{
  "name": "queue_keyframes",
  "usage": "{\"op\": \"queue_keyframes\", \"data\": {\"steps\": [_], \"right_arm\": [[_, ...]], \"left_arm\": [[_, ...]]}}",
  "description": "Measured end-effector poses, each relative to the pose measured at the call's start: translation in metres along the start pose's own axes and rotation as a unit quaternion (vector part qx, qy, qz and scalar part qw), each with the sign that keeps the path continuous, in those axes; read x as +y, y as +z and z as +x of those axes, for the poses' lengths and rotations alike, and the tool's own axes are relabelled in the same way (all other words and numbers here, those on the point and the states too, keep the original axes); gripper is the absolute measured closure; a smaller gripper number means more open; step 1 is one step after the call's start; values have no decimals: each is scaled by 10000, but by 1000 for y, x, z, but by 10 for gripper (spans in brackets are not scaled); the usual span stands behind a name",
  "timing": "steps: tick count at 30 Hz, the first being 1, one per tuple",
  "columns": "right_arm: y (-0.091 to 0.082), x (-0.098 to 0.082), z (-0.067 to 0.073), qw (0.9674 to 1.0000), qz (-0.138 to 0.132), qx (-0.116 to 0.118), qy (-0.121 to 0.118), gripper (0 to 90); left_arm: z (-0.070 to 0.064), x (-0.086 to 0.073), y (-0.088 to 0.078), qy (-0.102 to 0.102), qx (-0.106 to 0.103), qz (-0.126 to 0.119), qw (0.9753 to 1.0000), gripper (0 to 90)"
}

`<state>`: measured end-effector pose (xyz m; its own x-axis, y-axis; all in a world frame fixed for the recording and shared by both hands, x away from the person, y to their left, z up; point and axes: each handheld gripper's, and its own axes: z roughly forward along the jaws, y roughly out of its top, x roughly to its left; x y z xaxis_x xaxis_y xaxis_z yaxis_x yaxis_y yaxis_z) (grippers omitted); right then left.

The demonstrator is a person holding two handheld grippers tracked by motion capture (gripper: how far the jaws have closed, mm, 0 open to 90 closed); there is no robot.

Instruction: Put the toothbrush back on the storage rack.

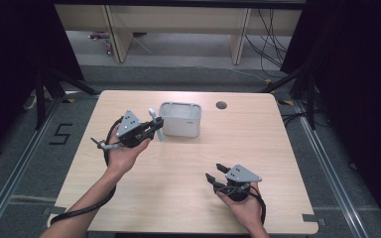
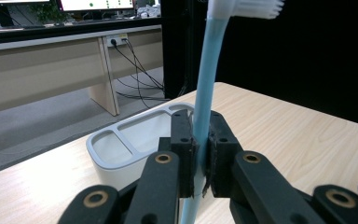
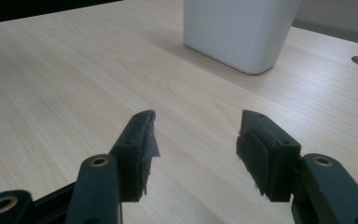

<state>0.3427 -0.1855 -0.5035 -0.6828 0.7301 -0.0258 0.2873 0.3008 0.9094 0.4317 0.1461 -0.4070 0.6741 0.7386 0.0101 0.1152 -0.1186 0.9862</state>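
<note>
A light-blue toothbrush (image 2: 207, 79) with white bristles at its top stands upright between the pads of my left gripper (image 2: 200, 140), which is shut on its handle. In the high view that left gripper (image 1: 154, 130) hovers just left of a white holder (image 1: 180, 119) with several open compartments in its top, and the toothbrush (image 1: 153, 113) is beside the holder's left wall. The holder (image 2: 121, 140) lies just beyond the jaws. My right gripper (image 1: 214, 171) rests low at the table's front right, open, with nothing between its fingers (image 3: 135, 149); the holder (image 3: 237, 32) stands farther off.
A round cable hole (image 1: 221, 105) sits in the wooden table (image 1: 178, 198) behind and right of the holder. Black curtains flank the table. Desks and loose cables stand on the floor beyond its far edge.
</note>
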Motion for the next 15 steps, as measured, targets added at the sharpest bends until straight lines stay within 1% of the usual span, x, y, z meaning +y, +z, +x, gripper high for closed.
{"op": "queue_keyframes", "data": {"steps": [2,4,5,7,8,9,10,11,12,13,14,15], "right_arm": [[0,0,-1,9999,-73,-74,-72,465],[0,-1,-1,9999,-74,-75,-65,464],[-1,-1,-1,10000,-58,-77,-18,464],[-1,-1,-1,9999,-57,-86,-16,464],[-1,-2,0,10000,-28,-31,79,464],[-1,-2,-2,9998,-120,-149,-91,464],[-1,-2,0,9999,-35,-82,122,464],[-1,-2,0,9999,-35,-73,117,464],[-2,-2,0,9999,-31,-69,127,464],[-1,-2,-1,9999,-94,-107,38,464],[-1,-2,-1,9999,-96,-102,39,464],[-2,-2,-1,9999,-60,-84,95,464]], "left_arm": [[1,1,1,5,7,-1,10000,831],[2,3,2,23,15,-26,10000,831],[2,4,3,39,24,-23,10000,831],[3,5,4,46,42,-35,10000,831],[4,5,4,57,48,-43,10000,831],[5,6,4,64,53,-44,10000,831],[5,6,5,57,58,-52,10000,831],[6,7,5,78,61,-43,9999,832],[6,7,6,46,63,-80,9999,831],[7,8,6,72,66,-64,9999,831],[8,8,7,61,70,-78,9999,831],[8,8,8,48,74,-99,9999,831]]}}
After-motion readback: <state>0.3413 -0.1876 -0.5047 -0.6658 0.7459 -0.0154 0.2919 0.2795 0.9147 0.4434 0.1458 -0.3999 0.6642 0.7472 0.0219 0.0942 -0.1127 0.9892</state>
